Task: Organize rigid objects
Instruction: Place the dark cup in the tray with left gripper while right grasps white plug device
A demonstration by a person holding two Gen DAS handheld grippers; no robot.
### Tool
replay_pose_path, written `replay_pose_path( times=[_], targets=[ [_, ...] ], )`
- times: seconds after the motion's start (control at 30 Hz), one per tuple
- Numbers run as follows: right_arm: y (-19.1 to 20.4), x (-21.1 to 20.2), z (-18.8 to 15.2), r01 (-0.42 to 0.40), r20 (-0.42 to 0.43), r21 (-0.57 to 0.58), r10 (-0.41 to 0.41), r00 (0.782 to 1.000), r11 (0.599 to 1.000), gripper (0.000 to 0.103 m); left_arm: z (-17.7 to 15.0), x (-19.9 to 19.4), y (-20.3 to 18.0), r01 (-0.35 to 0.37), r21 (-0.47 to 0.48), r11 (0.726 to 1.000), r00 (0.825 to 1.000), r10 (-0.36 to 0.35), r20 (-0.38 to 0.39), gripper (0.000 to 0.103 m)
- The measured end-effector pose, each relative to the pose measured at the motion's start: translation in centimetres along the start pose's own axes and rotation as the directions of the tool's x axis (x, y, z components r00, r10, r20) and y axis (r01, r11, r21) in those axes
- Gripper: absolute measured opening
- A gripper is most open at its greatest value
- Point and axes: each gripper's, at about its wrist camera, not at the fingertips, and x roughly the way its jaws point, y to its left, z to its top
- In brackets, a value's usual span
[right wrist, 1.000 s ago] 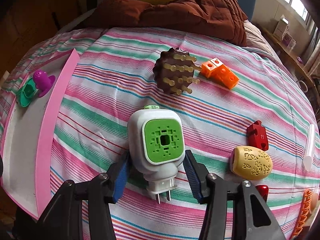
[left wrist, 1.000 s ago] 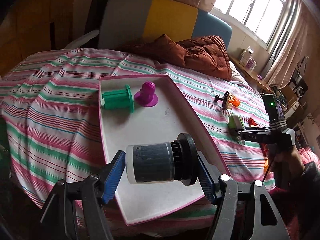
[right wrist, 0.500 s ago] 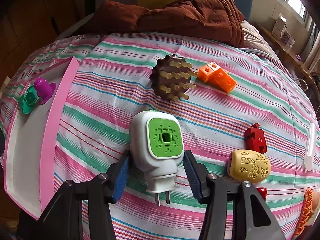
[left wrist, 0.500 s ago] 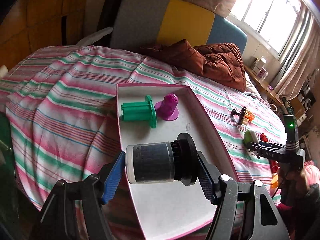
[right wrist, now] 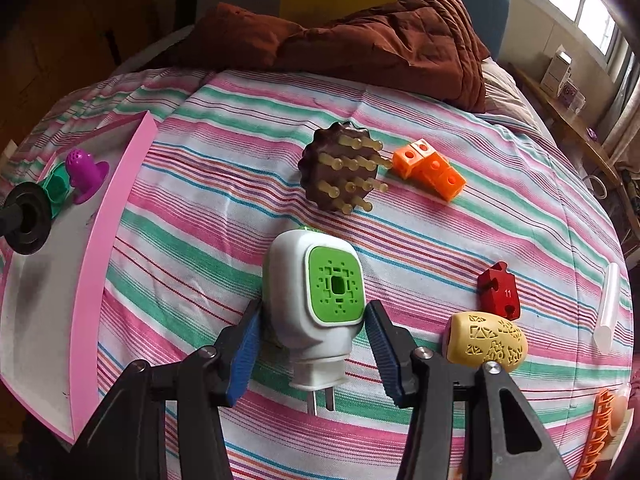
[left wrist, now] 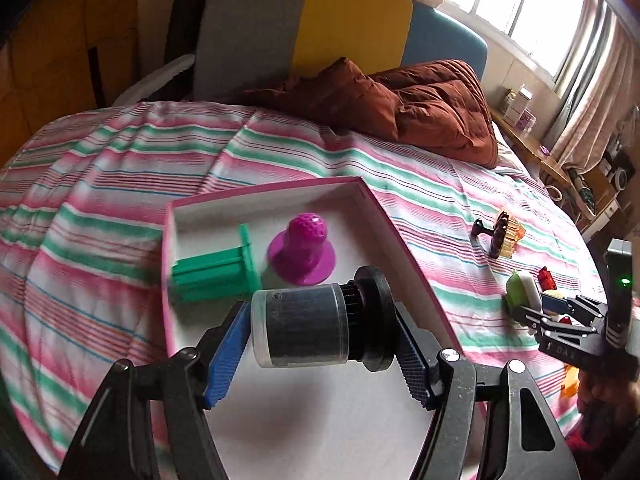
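The left claw (left wrist: 320, 350) grips a black jar (left wrist: 304, 326) sideways over the pink tray (left wrist: 384, 216), likely to set it beside the green (left wrist: 216, 274) and purple (left wrist: 302, 250) pieces. The right claw (right wrist: 312, 338) clamps a white plug (right wrist: 316, 304) on the bed (right wrist: 192, 256), ready to lift.

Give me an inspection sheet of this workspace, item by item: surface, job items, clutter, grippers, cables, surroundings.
Surface: striped bedsheet.
Job's things: pink-rimmed tray holds green spool and purple cone; brown peg disc, orange blocks, red piece, yellow perforated shell loose on the sheet.
Clutter: brown quilt.
Grippers: left gripper shut on black cylinder above the tray; right gripper fingers around white-green plug-in device.
Cables: nothing seen.
Surroundings: window, curtains.
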Motion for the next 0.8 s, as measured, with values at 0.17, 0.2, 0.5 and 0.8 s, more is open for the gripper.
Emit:
replay_pose_path(
  times=[0.17, 0.2, 0.5, 0.8],
  targets=[
    [0.1, 0.1, 0.0, 0.005, 0.002, -0.006, -0.005, 1.0, 1.0, 0.052, 0.9, 2.7, -1.5, -0.011, 0.027, 1.0, 1.0, 0.012, -0.009, 0.07],
    [0.1, 0.0, 0.0, 0.005, 0.002, -0.006, -0.005, 1.0, 1.0, 0.052, 1.0, 3.2, -1.6, -0.019, 0.032, 0.999, 1.0, 0.02, -0.018, 0.07],
    [0.0, 0.1, 0.1, 0.008, 0.0, 0.001, -0.008, 1.0, 1.0, 0.052, 0.4, 0.9, -2.1, -0.029, 0.053, 0.998, 0.999, 0.027, 0.03, 0.08],
    [0.2, 0.0, 0.0, 0.02, 0.003, -0.007, -0.02, 1.0, 1.0, 0.052, -3.5, -4.0, -1.9, -0.11, 0.038, 0.993, 0.99, 0.106, 0.091, 0.08]
  ],
)
